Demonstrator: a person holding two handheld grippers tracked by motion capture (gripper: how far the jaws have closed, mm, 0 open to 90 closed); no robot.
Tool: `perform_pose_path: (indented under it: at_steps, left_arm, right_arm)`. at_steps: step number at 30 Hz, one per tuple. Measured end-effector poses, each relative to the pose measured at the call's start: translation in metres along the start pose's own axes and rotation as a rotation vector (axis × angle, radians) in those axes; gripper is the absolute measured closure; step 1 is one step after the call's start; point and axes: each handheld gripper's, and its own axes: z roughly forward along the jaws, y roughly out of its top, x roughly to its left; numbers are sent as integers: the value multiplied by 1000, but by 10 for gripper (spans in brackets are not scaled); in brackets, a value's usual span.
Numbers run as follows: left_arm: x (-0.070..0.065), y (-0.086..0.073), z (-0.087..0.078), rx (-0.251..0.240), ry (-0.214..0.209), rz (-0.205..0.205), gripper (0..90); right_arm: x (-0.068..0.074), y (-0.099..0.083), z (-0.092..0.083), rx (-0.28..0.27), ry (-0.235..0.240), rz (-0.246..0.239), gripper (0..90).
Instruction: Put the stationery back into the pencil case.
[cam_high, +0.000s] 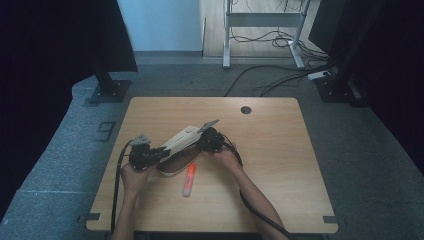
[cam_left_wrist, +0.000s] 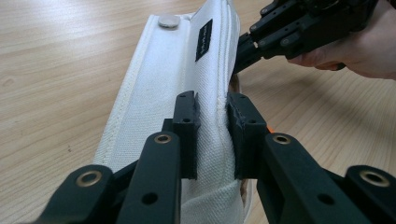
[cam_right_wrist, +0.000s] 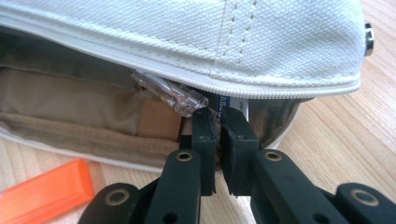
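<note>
1. One white canvas pouch (cam_high: 180, 142) sits left of centre on the wooden table (cam_high: 280, 165), well in from every edge, running diagonally between the two grippers.
2. The left gripper (cam_left_wrist: 212, 135) has its fingers (cam_left_wrist: 187, 126) clamped on a fold of the pouch's white fabric at the near-left end; the pads press into the cloth from both sides.
3. The right gripper (cam_right_wrist: 218, 140) is at the pouch's far-right end. Its fingers (cam_right_wrist: 205, 135) are almost together, pinching a small tag at the zip line, just under the white zip edge.
4. The pouch mouth gapes: the right gripper view looks into a tan lining with a clear plastic piece (cam_right_wrist: 170, 93) poking out at the opening.
5. One orange highlighter (cam_high: 189, 179) lies on the table just in front of the pouch, close to it but apart from both hands.
6. Open room: the whole right half of the table is bare wood, and a wide bare strip runs along the far edge, where one round cable hole (cam_high: 245, 110) sits.
7. The near edge has bare wood either side of the forearms; the left edge is the closest to the left hand (cam_high: 134, 176).
8. Count: two grippers, one pouch, one highlighter, one metal snap stud (cam_left_wrist: 168, 20) on the pouch's flap.
</note>
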Motion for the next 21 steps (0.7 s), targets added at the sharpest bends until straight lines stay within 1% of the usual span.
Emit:
perform_pose_path:
  at_steps: [4, 5, 9, 12, 15, 21]
  left_arm:
    - [0, 0, 0, -2, 0, -1, 748]
    - [0, 0, 0, -2, 0, -1, 748]
    - [1, 0, 0, -2, -1, -1, 749]
    - [1, 0, 0, -2, 0, 0, 748]
    - [0, 0, 0, -1, -1, -1, 748]
    - [0, 0, 0, -1, -1, 2, 748]
  right_arm:
    - [1, -1, -2, -3, -4, 0, 770]
    - [1, -1, -4, -6, 1, -6, 749]
    - [4, -2, -12, -16, 1, -8, 596]
    - [6, -3, -18, -22, 2, -5, 500]
    - [10, -5, -23, -21, -5, -6, 429]
    - [22, -11, -29, 5, -16, 9, 341]
